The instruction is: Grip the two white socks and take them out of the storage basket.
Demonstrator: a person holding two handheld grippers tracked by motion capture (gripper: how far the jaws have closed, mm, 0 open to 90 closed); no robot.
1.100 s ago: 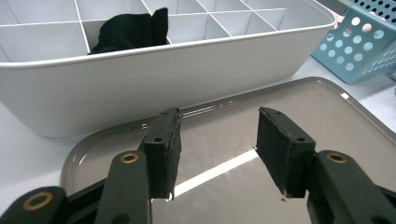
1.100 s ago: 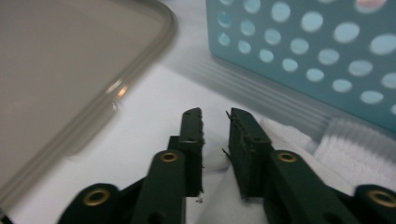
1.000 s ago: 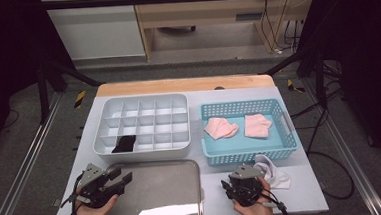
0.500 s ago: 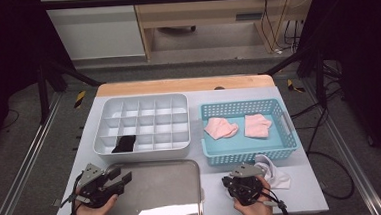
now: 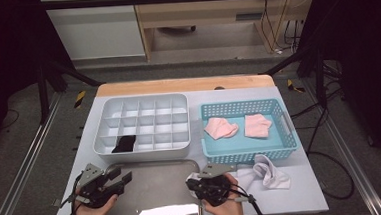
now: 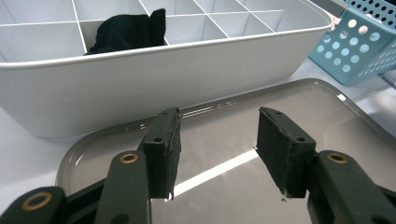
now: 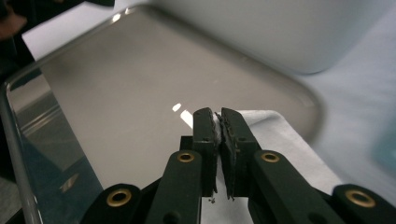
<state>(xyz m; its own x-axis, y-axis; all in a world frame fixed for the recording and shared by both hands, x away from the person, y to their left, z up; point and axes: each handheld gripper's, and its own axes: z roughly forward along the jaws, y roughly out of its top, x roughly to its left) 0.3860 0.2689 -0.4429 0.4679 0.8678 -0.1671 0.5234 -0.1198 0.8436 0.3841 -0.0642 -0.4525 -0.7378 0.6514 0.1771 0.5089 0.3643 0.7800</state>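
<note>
A white sock (image 5: 268,172) lies on the table in front of the blue basket. One end is stretched left to the right edge of the metal tray (image 5: 153,190). My right gripper (image 5: 193,180) is shut on that end; in the right gripper view the white sock (image 7: 280,135) is pinched between the closed jaws of the right gripper (image 7: 218,117) over the tray (image 7: 116,93). My left gripper (image 5: 123,177) hovers open at the tray's left end. The left gripper (image 6: 217,140) holds nothing above the tray (image 6: 219,116).
A white divided organizer (image 5: 142,123) stands behind the tray, with a black sock (image 5: 124,143) in a front-left compartment; the black sock (image 6: 130,30) and organizer wall (image 6: 163,70) are close ahead. The blue basket (image 5: 246,153) at right holds two pink socks (image 5: 221,128) (image 5: 257,125).
My right gripper has moved left toward the tray, drawing the white sock's end with it. The left gripper has stayed in place, open.
</note>
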